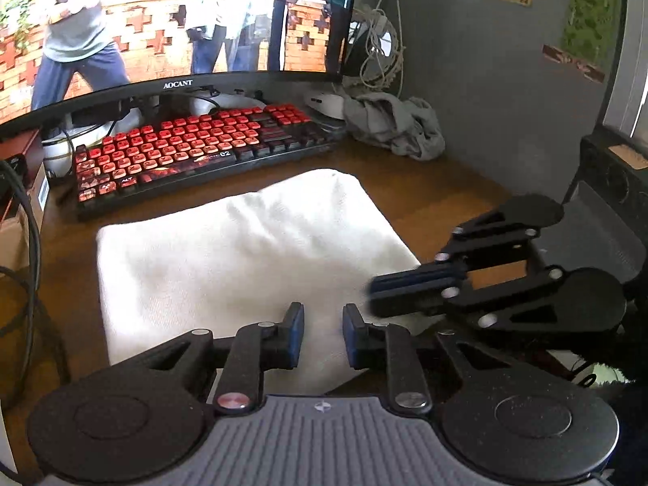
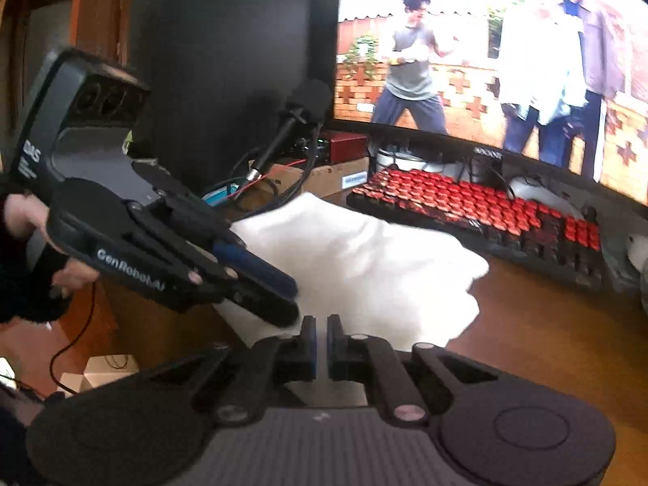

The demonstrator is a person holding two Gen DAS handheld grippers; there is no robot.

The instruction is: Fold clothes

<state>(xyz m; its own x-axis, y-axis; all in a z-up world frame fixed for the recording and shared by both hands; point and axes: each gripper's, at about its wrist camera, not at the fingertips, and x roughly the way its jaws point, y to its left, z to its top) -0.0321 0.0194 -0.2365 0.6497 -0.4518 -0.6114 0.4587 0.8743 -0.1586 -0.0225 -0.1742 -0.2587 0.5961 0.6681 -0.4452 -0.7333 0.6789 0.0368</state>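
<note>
Two readable labels: "AOCANT" monitor [image 1: 178,84], "GenRobot.AI" left gripper [image 2: 283,299]

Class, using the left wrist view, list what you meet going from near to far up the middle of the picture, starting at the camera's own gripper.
left gripper → white folded cloth → bare strip of wooden desk → red keyboard → monitor

Black linkage gripper [image 2: 279,303] with blue-padded jaws, silver screws, "GenRobot.AI" lettering, black sleeve [image 2: 24,283].
</note>
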